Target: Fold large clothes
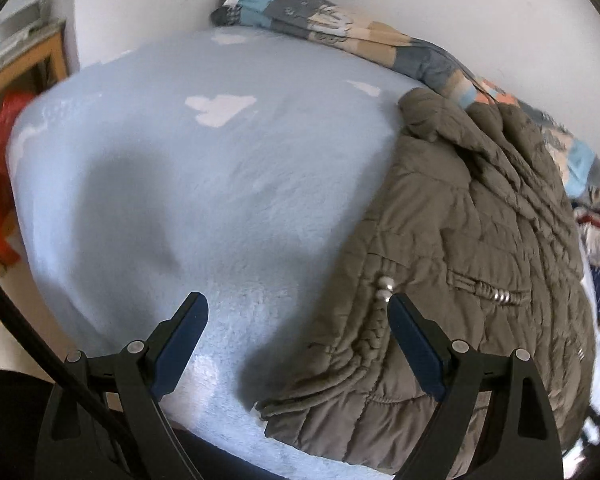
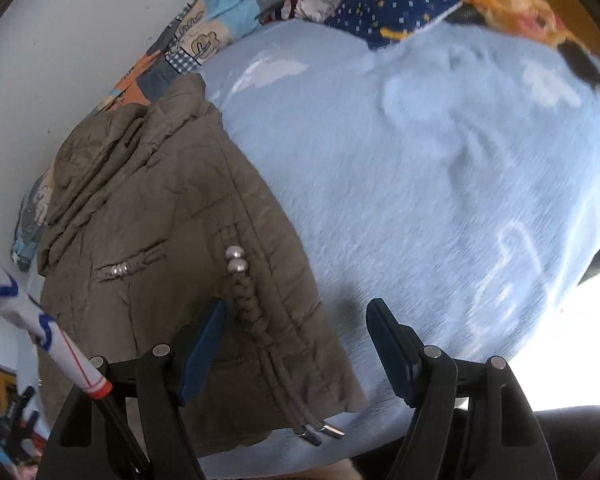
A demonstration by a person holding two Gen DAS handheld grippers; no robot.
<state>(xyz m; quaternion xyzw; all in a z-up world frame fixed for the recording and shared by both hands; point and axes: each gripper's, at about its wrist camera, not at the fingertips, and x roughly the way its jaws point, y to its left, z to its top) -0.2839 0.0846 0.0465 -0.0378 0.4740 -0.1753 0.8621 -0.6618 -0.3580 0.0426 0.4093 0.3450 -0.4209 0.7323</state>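
1. The jacket (image 1: 480, 248) lies on the blue blanket (image 1: 204, 184) as a compact padded bundle with its edges drawn in. It looks folded at least once already, though how many layers it has cannot be told.
2. What may remain, as a guess: 1 more fold or a tidy of the loose braided cords (image 2: 248, 304) hanging over the near hem.
3. The jacket sits toward the wall side of the bed, next to a patchwork quilt (image 1: 340, 28).
4. The left gripper (image 1: 298, 304) points steeply down, jaws spread wide and empty, over the jacket's near edge.
5. The right gripper (image 2: 296, 312) also tilts steeply down, jaws spread, straddling the cords without pinching anything.
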